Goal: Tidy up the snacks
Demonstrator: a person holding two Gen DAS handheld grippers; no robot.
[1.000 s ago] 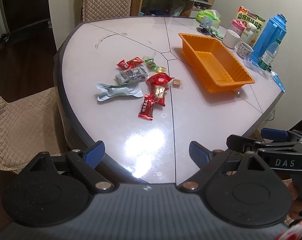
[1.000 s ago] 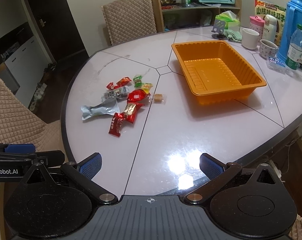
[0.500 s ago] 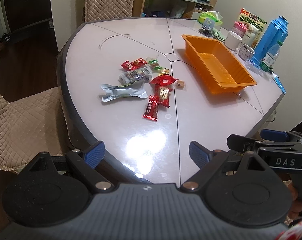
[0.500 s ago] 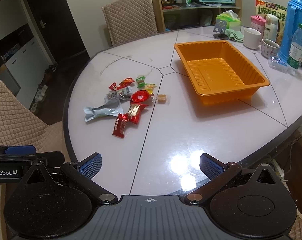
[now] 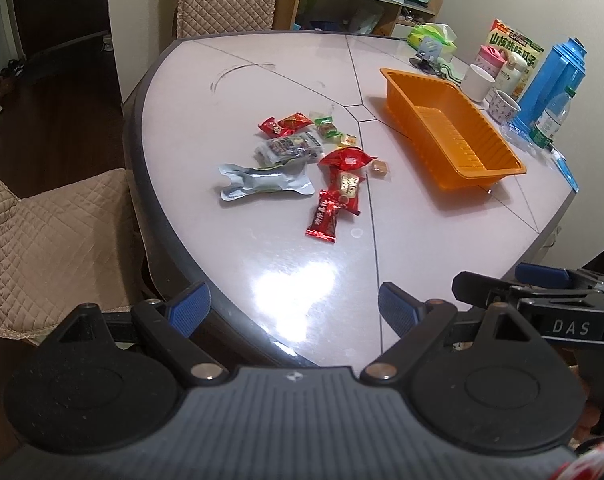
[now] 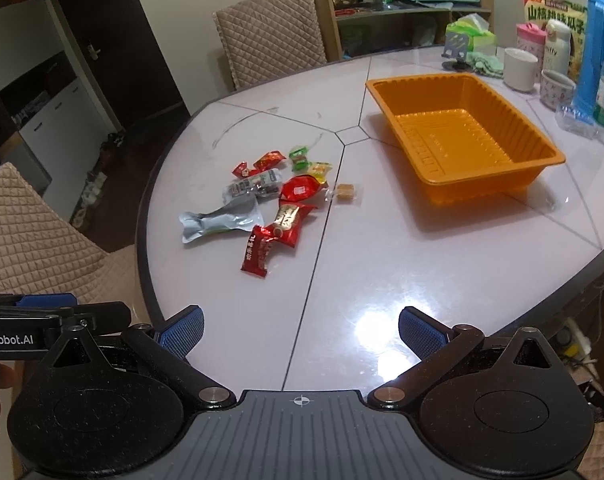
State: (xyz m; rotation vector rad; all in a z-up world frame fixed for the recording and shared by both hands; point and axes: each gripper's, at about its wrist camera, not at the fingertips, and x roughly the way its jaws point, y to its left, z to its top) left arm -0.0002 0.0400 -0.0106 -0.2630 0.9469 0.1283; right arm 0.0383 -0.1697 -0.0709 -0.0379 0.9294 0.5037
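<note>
Both views have drawn nearer to the snacks than a second ago, while nothing on the table has shifted. The left gripper (image 5: 294,304) hangs over the near edge of the pale glossy table (image 5: 421,240), blue-padded fingers spread wide, grasping nothing. The right gripper (image 6: 300,330) hovers likewise over the near edge, released and empty. A loose heap of wrapped snacks (image 6: 278,196) lies toward the table's left edge: red candy wrappers, a crumpled silver foil pouch (image 6: 218,222), small green and yellow sweets. One tan wrapped candy (image 6: 345,192) sits just beside the heap. The rectangular orange plastic tray (image 6: 501,178) stands empty, well apart toward the right edge.
</note>
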